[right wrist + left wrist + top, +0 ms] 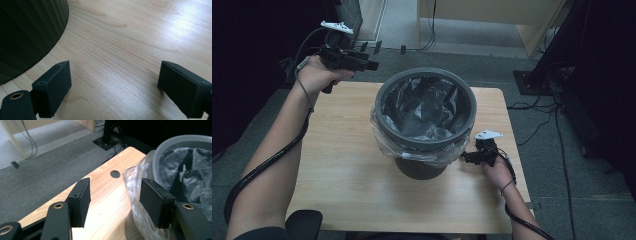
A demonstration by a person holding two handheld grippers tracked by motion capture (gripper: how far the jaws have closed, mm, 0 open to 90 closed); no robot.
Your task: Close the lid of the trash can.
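Matt grey ribbed plastic bin, glossy crinkled clear plastic liner, smooth pale wood-grain tabletop.

A light wooden tabletop with rounded corners stands on grey carpeted floor. One thing rests directly on it, near the middle toward the far edge: a dark grey bin, upright, lined with a clear plastic bag folded over its rim. A small round hole shows in the wood near one corner.
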